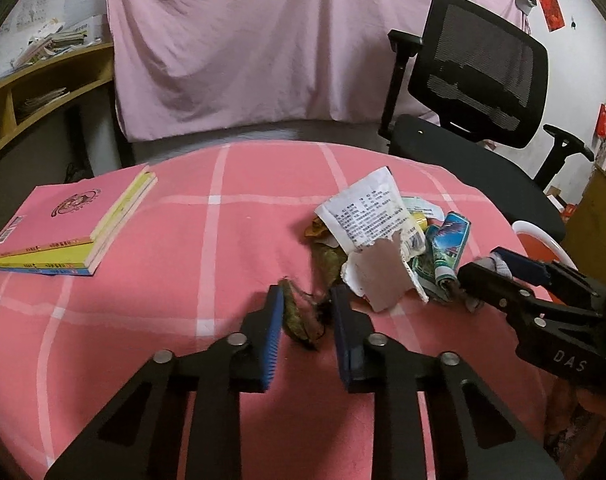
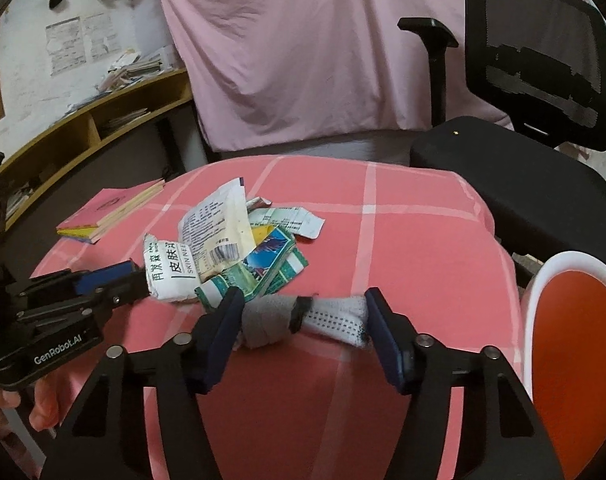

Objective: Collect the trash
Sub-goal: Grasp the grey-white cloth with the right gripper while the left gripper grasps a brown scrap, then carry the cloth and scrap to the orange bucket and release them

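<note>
A heap of trash lies on the pink checked tablecloth [image 1: 183, 320]: a torn white printed packet [image 1: 367, 216], a blue-green wrapper [image 1: 449, 246] and brown dry leaves [image 1: 327, 256]. My left gripper [image 1: 307, 300] is open, its blue pads on either side of a dry brown leaf [image 1: 299, 316]. My right gripper [image 2: 301, 308] is open around a grey and white sock [image 2: 303, 320] lying across its jaws. The packet [image 2: 219, 232] and wrapper [image 2: 267, 260] lie just beyond it. The left gripper [image 2: 111, 280] shows at the left of the right wrist view.
A stack of books [image 1: 75, 224] lies on the table's far left. A black office chair [image 1: 479, 92] stands behind the table at the right. A white bin with an orange liner [image 2: 575, 344] sits beside the table's right edge. A wooden shelf [image 1: 43, 92] is at far left.
</note>
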`<state>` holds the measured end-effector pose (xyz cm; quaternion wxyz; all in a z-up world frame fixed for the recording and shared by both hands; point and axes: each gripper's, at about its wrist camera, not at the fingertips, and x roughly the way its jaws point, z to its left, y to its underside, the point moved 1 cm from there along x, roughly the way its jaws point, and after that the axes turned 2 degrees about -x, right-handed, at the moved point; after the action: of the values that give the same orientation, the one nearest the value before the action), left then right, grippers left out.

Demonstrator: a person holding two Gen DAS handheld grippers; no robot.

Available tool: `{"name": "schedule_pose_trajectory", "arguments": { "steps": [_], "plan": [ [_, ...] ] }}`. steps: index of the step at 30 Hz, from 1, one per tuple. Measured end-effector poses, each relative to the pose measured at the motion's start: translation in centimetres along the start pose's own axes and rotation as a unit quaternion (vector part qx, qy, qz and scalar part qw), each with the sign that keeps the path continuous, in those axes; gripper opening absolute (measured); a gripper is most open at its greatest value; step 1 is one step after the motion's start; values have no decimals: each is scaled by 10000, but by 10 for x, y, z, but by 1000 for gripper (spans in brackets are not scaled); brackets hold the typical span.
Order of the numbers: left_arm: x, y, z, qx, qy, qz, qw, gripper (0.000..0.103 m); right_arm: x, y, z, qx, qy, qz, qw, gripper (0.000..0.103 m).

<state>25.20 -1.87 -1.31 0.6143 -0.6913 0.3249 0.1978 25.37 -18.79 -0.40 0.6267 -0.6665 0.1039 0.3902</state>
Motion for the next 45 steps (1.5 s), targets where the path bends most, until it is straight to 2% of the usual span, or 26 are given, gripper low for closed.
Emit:
{"name": "schedule_pose_trajectory", "arguments": {
  "steps": [4, 5, 9, 14, 20, 25, 29, 37, 45],
  "plan": [
    [-8, 1, -2, -39, -6, -119, 9999, 13, -3, 1, 2, 3, -17, -17, 10000, 47],
    [-11, 2, -3, -62, -2, -174, 9998, 12, -4, 2, 2, 5, -24, -31, 10000, 42],
    [-30, 8, 0, -229, 47, -484, 9986, 11, -7, 3, 3, 8, -28, -109, 9999, 36],
    [-48, 12, 0, -384, 29, -755, 9964, 11, -15, 4, 3, 35, -67, -298, 9995, 35],
    [-75, 18, -10, -320, 42, -1218, 9920, 11, -40, 5, 6, -17, -86, -923, 9957, 35],
    [-91, 17, -27, -54, 53, -1496, 9887, 11, -71, 9, 7, -43, -91, -1671, 9859, 36],
    [-104, 11, -45, 139, 129, -1760, 9842, 11, -90, 12, 0, 43, -135, -2052, 9786, 36],
    [-118, -4, -84, 465, 503, -2141, 9744, 12, -129, 17, -12, -284, 478, -2690, 9615, 36],
    [-120, -21, -135, 989, 905, -2292, 9641, 11, -159, 26, -48, 111, 893, -3067, 9476, 36]
  ]
}}
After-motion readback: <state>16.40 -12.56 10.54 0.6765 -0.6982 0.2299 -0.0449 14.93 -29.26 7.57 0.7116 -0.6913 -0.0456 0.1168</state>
